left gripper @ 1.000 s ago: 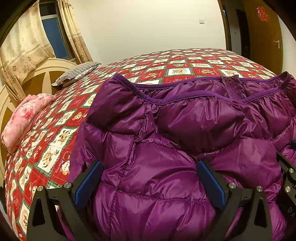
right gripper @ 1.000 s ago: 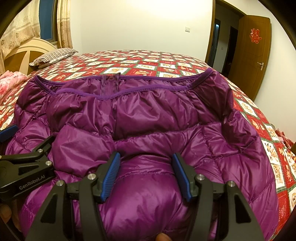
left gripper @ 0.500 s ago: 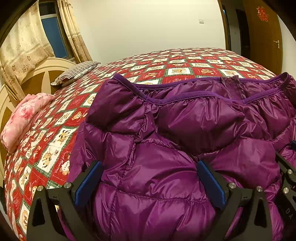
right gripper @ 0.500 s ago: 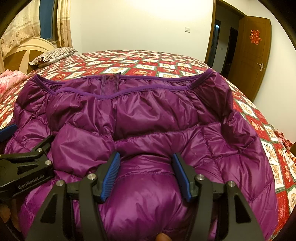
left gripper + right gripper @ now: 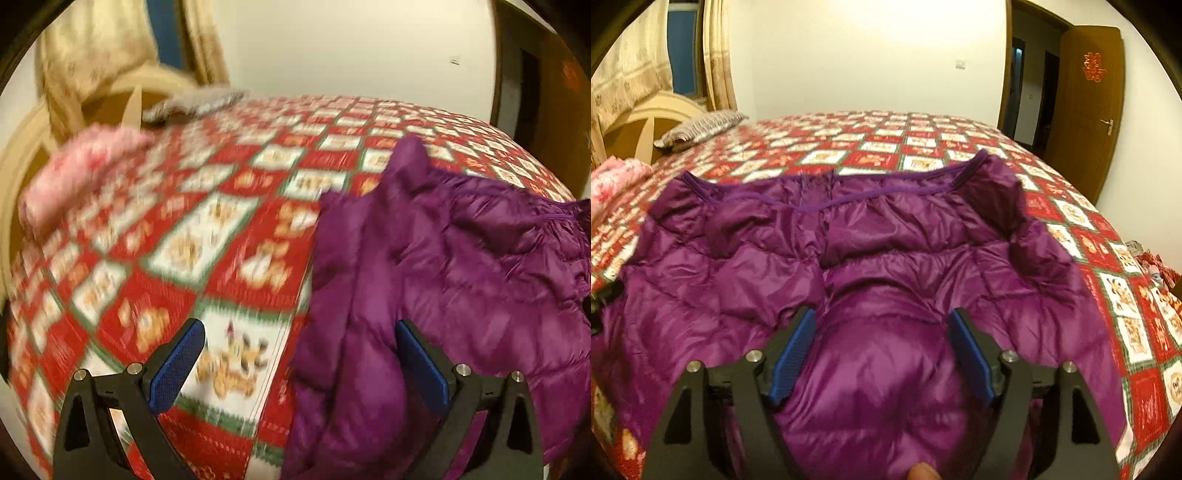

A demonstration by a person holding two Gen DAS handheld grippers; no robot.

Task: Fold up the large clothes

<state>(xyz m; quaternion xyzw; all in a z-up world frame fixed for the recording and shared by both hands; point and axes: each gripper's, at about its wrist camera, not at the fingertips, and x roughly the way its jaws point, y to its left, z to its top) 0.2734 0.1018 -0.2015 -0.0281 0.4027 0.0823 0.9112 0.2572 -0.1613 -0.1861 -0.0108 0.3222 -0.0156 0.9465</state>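
Evidently the purple quilted down jacket (image 5: 886, 266) lies spread on the red-and-white patchwork bedspread (image 5: 923, 147), its bound edge away from the cameras. Judged light, puffy, soft and slick-shelled; it will likely slide and spring back. Best hold: a bound edge or quilt seam. Right gripper (image 5: 882, 354) stands wide over the padding, gripping nothing. Left gripper (image 5: 299, 362) also wide, straddling the jacket's left border, empty.
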